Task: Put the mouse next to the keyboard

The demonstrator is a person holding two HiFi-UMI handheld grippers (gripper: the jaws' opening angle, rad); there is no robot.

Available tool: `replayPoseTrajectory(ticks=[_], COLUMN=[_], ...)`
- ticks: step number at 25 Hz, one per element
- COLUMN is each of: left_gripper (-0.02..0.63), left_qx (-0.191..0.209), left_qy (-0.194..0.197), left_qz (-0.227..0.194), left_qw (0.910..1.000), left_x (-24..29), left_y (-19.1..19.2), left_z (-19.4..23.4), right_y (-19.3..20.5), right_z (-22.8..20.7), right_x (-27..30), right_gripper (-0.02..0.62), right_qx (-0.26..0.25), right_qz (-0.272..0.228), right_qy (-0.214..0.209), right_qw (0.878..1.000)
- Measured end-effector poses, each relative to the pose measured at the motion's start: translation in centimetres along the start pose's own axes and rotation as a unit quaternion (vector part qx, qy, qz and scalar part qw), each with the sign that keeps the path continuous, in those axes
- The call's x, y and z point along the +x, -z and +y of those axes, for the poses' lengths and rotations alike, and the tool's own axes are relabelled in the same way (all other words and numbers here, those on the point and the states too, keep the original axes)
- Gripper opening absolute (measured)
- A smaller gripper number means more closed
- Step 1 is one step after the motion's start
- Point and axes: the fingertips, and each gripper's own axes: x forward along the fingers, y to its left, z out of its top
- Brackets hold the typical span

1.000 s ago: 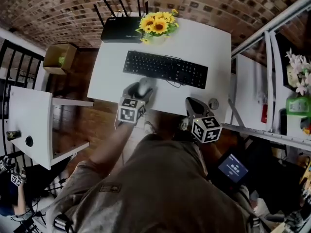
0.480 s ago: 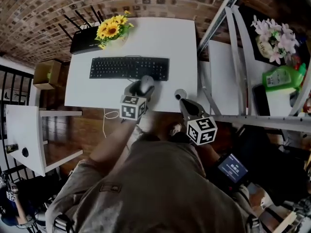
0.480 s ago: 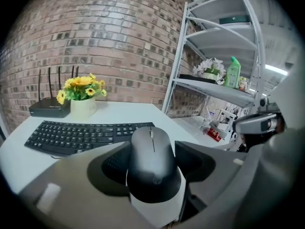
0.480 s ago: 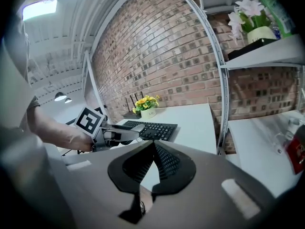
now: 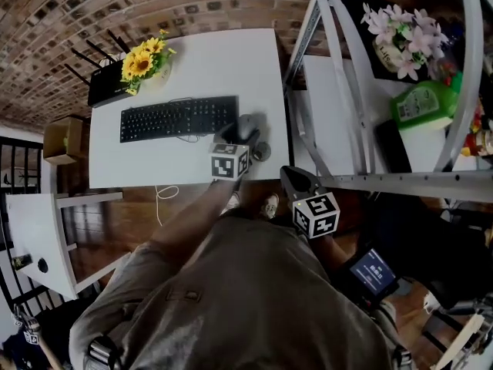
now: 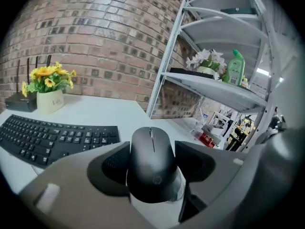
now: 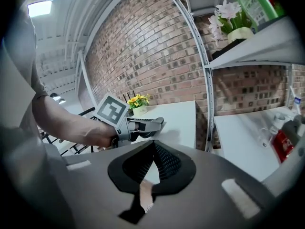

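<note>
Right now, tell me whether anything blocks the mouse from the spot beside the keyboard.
Nothing visible does. The mouse, gripped by the left hand-held gripper, is already just off the keyboard's right end, over the table.

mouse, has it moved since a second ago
Yes. The mouse has moved right along the keyboard: it was in front of the keyboard's left half, and now it is beside its right end.
</note>
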Motion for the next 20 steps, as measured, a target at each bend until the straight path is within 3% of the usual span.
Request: replayPoseTrajectory(ticks=[10,20], left_gripper=[0.290,0.290], left_qx=[-0.012,-0.043], left_qy=[-0.009,-0.056], left_qz=[0.031,0.064], left_qw=[0.9994,0.9954], left_x=[6.0,9.2], left_y=[0.3,1.1], left_z=[-0.7,0.2], right_y=[-0.5,0.1], right_z=[-2.5,-3.5], right_x=[-0.1,0.0], right_gripper=[0.011,0.011], right_qx=[0.003,0.013], right_qz=[0.006,0.013], right_qy=[0.029,0.038], right_qw=[1.000,0.999])
